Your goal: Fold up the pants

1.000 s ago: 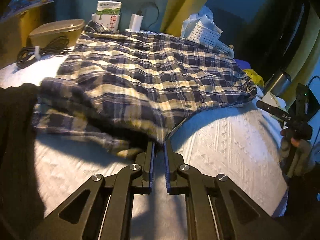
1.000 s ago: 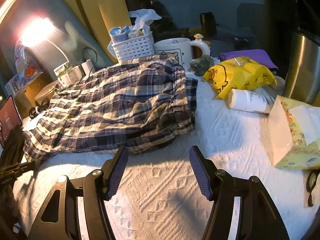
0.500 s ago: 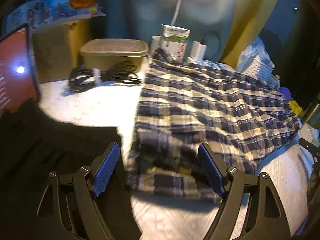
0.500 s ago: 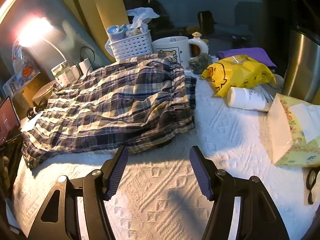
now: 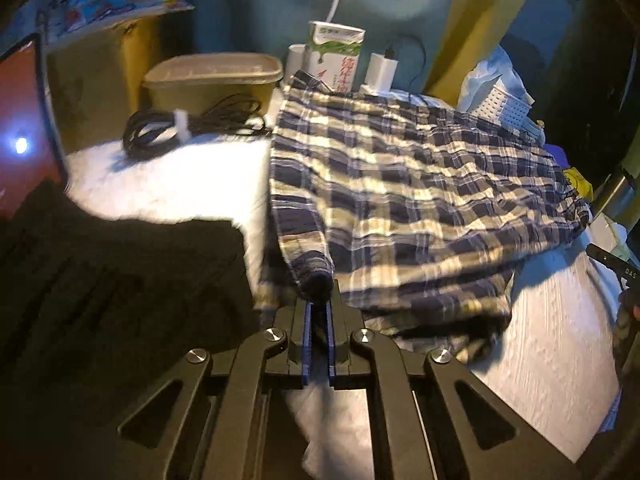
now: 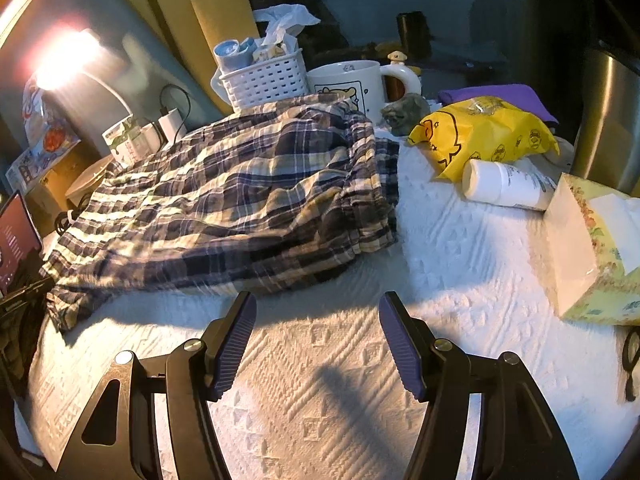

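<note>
The blue and cream plaid pants [image 5: 420, 200] lie spread on the white textured cover [image 5: 200, 184], with the near edge doubled over. My left gripper [image 5: 318, 304] is shut on a bunched corner of the pants' near left hem, and the fabric rises out of its tips. In the right wrist view the same pants [image 6: 240, 200] stretch from the left edge to the middle. My right gripper [image 6: 318, 320] hangs open over the bare cover just in front of their near edge, with nothing between its fingers.
A dark cloth [image 5: 100, 300] and a red screen [image 5: 20, 120] lie left. Behind are a cable coil [image 5: 180, 128], beige tub [image 5: 212, 76] and carton [image 5: 336, 60]. Right of the pants: basket [image 6: 264, 80], mug [image 6: 352, 84], yellow bag [image 6: 484, 132], bottle [image 6: 504, 184], tissue box [image 6: 592, 248].
My left gripper let go of the pants' near edge, opened, shifted left along the hem and has now shut on the left corner. The right gripper stayed where it was, open.
</note>
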`<state>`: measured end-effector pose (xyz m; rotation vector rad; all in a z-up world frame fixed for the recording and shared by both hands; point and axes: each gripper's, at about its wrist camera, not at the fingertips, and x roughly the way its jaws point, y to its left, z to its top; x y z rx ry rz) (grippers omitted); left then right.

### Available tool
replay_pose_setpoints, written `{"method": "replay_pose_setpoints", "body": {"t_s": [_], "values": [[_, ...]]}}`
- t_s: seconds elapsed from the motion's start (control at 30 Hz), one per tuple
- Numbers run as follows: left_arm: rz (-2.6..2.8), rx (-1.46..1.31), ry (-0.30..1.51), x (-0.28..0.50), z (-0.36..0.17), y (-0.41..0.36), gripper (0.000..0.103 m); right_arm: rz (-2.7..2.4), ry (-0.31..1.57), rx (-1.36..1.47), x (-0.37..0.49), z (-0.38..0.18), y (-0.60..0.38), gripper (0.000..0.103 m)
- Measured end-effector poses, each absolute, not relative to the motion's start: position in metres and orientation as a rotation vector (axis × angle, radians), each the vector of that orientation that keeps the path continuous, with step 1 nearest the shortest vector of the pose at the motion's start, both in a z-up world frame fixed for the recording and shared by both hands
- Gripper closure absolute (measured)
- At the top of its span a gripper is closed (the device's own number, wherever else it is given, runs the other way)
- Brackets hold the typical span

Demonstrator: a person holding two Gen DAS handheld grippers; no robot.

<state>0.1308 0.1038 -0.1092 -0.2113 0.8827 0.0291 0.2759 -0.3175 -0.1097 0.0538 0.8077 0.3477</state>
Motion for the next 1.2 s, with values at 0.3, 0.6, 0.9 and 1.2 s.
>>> {"method": "replay_pose_setpoints", "body": {"t_s": [0.3,0.6,0.9,1.2], "values": [[0.118,-0.141,0.832,0.114,-0.074,0.094,0.074,0.373,0.826,0.11,0.278,-0.109,-0.318,0.035],[-0.061,-0.06,0.737,0.125,-0.058,0.033,0.026,0.401,0.829,0.206,0.29,-0.108,-0.315,0.012],[-0.216,0.164,0.894,0.153,-0.115,-0.047,0.026,0.346,0.85,0.333,0.317,-0.114,-0.322,0.023],[-0.246,0.134,0.889,0.16,-0.126,-0.042,0.058,0.325,0.844,0.3,0.334,-0.121,-0.304,0.09]]}}
